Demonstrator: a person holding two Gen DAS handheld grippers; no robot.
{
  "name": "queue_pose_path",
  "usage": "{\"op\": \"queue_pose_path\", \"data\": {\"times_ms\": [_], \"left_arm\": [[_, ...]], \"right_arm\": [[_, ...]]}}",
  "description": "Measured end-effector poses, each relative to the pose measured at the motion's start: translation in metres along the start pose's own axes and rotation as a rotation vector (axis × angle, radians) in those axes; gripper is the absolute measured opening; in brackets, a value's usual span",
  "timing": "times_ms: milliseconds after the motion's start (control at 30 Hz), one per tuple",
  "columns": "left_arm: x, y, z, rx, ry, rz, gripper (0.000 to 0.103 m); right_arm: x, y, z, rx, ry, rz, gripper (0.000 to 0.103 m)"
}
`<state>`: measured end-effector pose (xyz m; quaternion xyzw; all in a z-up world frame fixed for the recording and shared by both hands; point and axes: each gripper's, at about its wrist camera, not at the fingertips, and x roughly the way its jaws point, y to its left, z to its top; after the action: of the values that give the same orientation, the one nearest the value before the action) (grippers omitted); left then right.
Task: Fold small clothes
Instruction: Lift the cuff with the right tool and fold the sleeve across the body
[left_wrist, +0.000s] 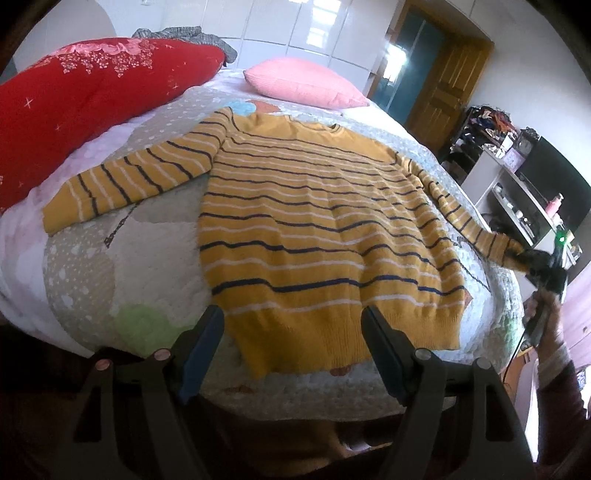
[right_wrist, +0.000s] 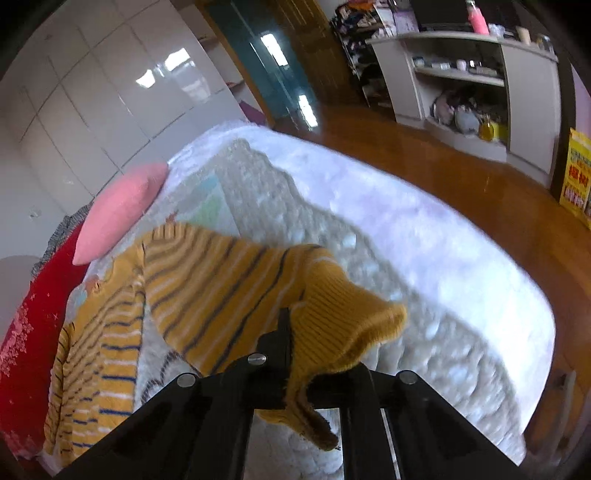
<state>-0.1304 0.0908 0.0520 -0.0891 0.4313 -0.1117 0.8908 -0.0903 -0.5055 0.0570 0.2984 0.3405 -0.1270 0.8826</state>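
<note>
A yellow sweater with dark and white stripes (left_wrist: 314, 229) lies flat on the bed, neck toward the pillows, left sleeve spread out to the left. My left gripper (left_wrist: 291, 314) is open and empty, its fingers either side of the sweater's bottom hem, just above it. My right gripper (left_wrist: 535, 262) is shut on the cuff of the right sleeve (right_wrist: 332, 332) and holds it lifted off the bed at the right edge; the cuff drapes over the fingers in the right wrist view. The sweater's body also shows in the right wrist view (right_wrist: 96, 362).
A red quilt (left_wrist: 74, 110) lies at the bed's far left and a pink pillow (left_wrist: 303, 85) at the head. The patterned bedspread (left_wrist: 129, 258) covers the bed. White shelves (right_wrist: 461, 74) and wooden floor (right_wrist: 480, 192) are to the right.
</note>
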Motion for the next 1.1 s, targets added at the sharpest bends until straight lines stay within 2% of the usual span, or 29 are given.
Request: {"op": "queue_pose_path", "data": {"times_ms": [300, 367, 500, 600, 767, 933, 1100], "left_arm": [[0.019, 0.002, 0.009, -0.020, 0.030, -0.017, 0.076], [0.022, 0.004, 0.011, -0.028, 0.035, -0.018, 0.076], [0.025, 0.013, 0.014, -0.066, 0.032, -0.026, 0.076], [0.023, 0.023, 0.013, -0.083, 0.015, -0.032, 0.076], [0.018, 0.048, 0.010, -0.101, -0.009, -0.007, 0.076], [0.007, 0.086, 0.007, -0.148, -0.056, 0.038, 0.076], [-0.002, 0.129, -0.003, -0.224, -0.073, 0.077, 0.076]], "right_arm": [[-0.036, -0.009, 0.069, 0.028, -0.126, -0.054, 0.005], [-0.039, -0.002, 0.081, 0.026, -0.134, -0.036, 0.005], [-0.037, 0.029, 0.097, 0.019, -0.109, 0.070, 0.005], [-0.028, 0.070, 0.103, -0.022, -0.075, 0.133, 0.005], [-0.002, 0.164, 0.104, -0.141, -0.019, 0.198, 0.005], [0.039, 0.277, 0.076, -0.286, 0.061, 0.260, 0.005], [0.089, 0.380, 0.025, -0.402, 0.167, 0.315, 0.005]]}}
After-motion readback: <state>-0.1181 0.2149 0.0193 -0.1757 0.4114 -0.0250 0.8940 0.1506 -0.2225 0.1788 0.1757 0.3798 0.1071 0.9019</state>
